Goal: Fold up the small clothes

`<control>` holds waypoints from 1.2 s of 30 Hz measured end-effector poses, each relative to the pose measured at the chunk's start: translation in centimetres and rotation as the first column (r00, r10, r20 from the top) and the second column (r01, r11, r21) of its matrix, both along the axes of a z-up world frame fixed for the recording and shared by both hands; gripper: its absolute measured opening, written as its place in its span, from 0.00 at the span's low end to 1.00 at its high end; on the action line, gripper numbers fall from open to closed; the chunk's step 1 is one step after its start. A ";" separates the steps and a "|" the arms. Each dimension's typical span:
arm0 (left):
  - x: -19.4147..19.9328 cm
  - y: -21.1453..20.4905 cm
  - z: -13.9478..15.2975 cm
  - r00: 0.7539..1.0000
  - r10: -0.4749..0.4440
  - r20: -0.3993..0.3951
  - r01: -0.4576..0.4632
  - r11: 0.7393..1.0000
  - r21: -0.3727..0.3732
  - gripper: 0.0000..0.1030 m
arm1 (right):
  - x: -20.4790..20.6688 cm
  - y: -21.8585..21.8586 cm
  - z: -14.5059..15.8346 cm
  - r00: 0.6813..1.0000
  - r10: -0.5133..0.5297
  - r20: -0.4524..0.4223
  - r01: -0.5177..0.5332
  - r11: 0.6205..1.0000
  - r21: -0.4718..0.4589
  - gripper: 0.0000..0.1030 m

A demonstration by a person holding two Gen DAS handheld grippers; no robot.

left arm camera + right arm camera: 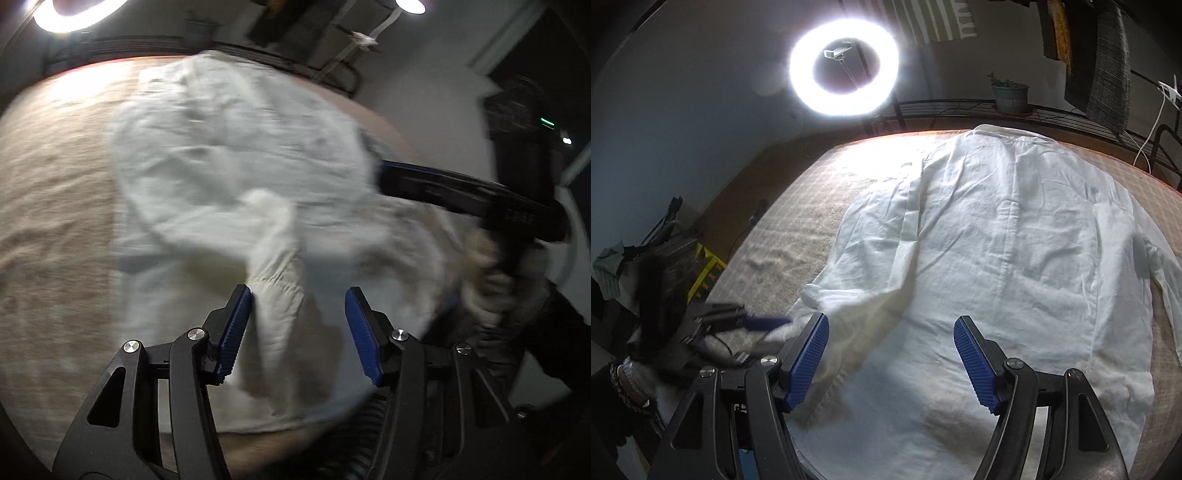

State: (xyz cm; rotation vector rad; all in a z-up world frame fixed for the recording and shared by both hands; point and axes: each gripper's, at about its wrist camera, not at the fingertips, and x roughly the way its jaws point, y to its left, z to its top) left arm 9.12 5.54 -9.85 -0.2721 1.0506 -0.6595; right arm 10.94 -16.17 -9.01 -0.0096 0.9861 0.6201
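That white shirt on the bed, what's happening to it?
A person is holding a claw in each hand, getting ready to fold the white shirt, which lies spread out flat on a beige cover. The left claw is open around one sleeve, not squeezing it yet. The right claw is open too, over the shirt's bottom end with nothing in it. No fold shows yet.

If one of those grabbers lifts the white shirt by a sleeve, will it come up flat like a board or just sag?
Probably sag: the white shirt lies wrinkled and moulded to the table, so it looks thin and floppy. The sleeve already bunches into folds, suggesting it would drape and trail. It seems light, likely sliding if pushed.
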 end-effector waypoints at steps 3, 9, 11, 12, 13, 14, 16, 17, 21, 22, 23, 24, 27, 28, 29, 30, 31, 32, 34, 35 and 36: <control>-1.8 -2.6 0.9 0.995 -0.097 0.026 0.097 0.995 -0.002 0.53 | 0.3 -0.7 -0.4 1.000 -0.017 -0.010 0.017 1.000 -0.006 0.71; -0.6 -0.6 1.0 0.999 0.032 0.039 -0.036 0.996 0.086 0.53 | 0.2 -1.6 -1.9 0.995 -0.005 -0.097 0.006 1.000 0.014 0.71; 1.3 0.9 -0.3 0.991 0.136 -0.015 -0.134 0.985 0.110 0.53 | -0.3 -1.6 -2.5 0.992 0.014 -0.126 -0.013 1.000 0.009 0.71; 2.2 1.8 -1.0 0.982 0.184 -0.033 -0.178 0.976 0.121 0.53 | -0.5 -1.6 -2.9 0.990 0.024 -0.141 -0.023 1.000 0.006 0.71; 3.0 2.4 -1.6 0.976 0.213 -0.052 -0.206 0.971 0.121 0.53 | -0.8 -1.5 -3.6 0.985 0.038 -0.171 -0.037 0.999 0.007 0.71; 3.7 2.8 -2.1 0.971 0.228 -0.075 -0.219 0.969 0.115 0.53 | -1.0 -1.4 -4.2 0.979 0.046 -0.199 -0.046 0.999 0.007 0.70; 4.7 3.0 -2.8 0.967 0.235 -0.096 -0.225 0.969 0.102 0.53 | -1.4 -1.1 -5.4 0.970 0.041 -0.239 -0.047 0.999 -0.018 0.67; 5.1 2.8 -3.0 0.970 0.224 -0.095 -0.215 0.972 0.097 0.53 | -1.6 -1.0 -5.9 0.968 0.036 -0.249 -0.047 0.998 -0.035 0.67; 6.6 1.7 -3.4 0.977 0.194 -0.089 -0.186 0.978 0.094 0.14 | -2.3 -0.9 -7.6 0.950 0.053 -0.306 -0.066 0.997 -0.030 0.57; 6.9 1.8 -3.6 0.975 0.198 -0.100 -0.191 0.978 0.082 0.07 | -2.4 -0.8 -8.0 0.947 0.062 -0.315 -0.075 0.997 -0.031 0.48; 7.1 2.0 -3.8 0.972 0.205 -0.111 -0.198 0.978 0.071 0.05 | -2.6 -0.7 -8.2 0.945 0.071 -0.319 -0.084 0.996 -0.029 0.34; 7.2 2.1 -3.6 0.971 0.211 -0.112 -0.205 0.977 0.061 0.03 | -2.8 -0.5 -8.5 0.941 0.081 -0.329 -0.092 0.996 -0.018 0.29; 6.7 2.7 -2.4 0.975 0.207 -0.076 -0.201 0.976 0.083 0.02 | -2.8 -0.5 -9.1 0.912 0.105 -0.396 -0.079 0.994 0.082 0.14; 6.5 2.9 -1.9 0.976 0.207 -0.062 -0.201 0.975 0.096 0.02 | -2.8 -0.5 -9.2 0.904 0.110 -0.414 -0.068 0.991 0.114 0.07; 6.4 3.2 -1.4 0.976 0.212 -0.051 -0.205 0.973 0.109 0.02 | -2.8 -0.4 -9.3 0.897 0.116 -0.427 -0.061 0.988 0.140 0.06; 6.1 3.5 -0.8 0.975 0.219 -0.041 -0.213 0.970 0.119 0.01 | -2.8 -0.3 -9.3 0.888 0.127 -0.442 -0.055 0.984 0.172 0.05; 5.9 3.9 -0.4 0.974 0.224 -0.034 -0.218 0.968 0.126 0.01 | -2.8 -0.2 -9.2 0.872 0.145 -0.468 -0.040 0.973 0.227 0.04; 5.6 4.4 0.2 0.973 0.231 -0.024 -0.226 0.965 0.130 0.01 | -2.7 0.0 -9.2 0.853 0.163 -0.495 -0.020 0.959 0.281 0.03; 5.1 5.1 0.9 0.971 0.240 0.005 -0.237 0.957 0.168 0.01 | -2.6 0.2 -9.4 0.802 0.214 -0.558 0.055 0.903 0.426 0.03; 4.9 5.5 1.2 0.969 0.247 0.022 -0.246 0.951 0.189 0.01 | -2.7 0.6 -9.3 0.793 0.232 -0.563 0.069 0.885 0.461 0.03; 4.8 5.8 1.2 0.967 0.255 0.028 -0.255 0.946 0.200 0.01 | -2.8 1.1 -9.2 0.792 0.244 -0.559 0.067 0.876 0.477 0.03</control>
